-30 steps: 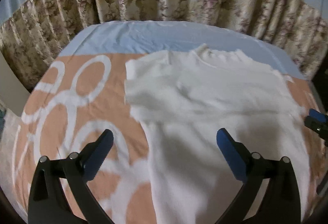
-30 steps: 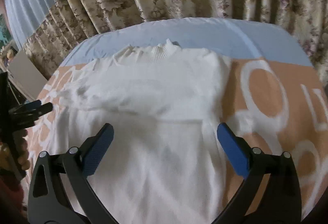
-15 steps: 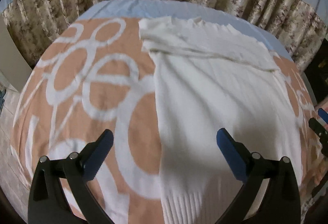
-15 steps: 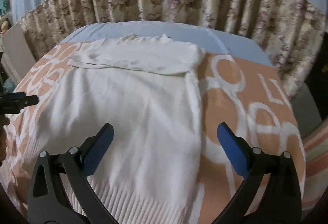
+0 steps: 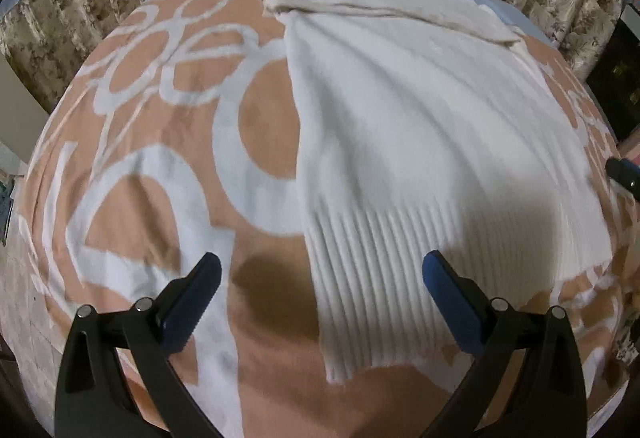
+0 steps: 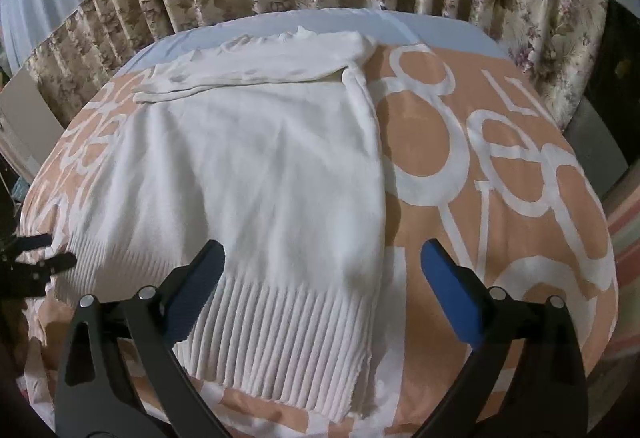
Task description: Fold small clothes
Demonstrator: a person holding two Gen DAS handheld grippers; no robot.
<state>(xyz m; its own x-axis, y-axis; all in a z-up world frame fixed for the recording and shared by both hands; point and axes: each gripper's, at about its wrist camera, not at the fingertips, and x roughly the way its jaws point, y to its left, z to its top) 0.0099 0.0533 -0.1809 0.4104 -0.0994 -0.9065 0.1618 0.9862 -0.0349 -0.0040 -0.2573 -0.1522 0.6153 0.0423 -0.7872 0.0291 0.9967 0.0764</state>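
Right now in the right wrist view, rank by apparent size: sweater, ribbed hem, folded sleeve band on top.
1. sweater, largest by far.
2. ribbed hem.
3. folded sleeve band, though it lies farther from the camera, so 2 versus 3 is unsure.

White knit sweater (image 5: 420,125) (image 6: 256,165), lying flat on bed, collar end far, ribbed hem near. Sleeves folded across chest in a band near the collar. Body smooth with light wrinkles, hem ribs running lengthwise, near corners slightly uneven.

Both the left gripper (image 5: 320,294) and the right gripper (image 6: 320,278) hover with jaws spread wide, holding nothing, seemingly tilted slightly downward, though fisheye distortion blurs that.
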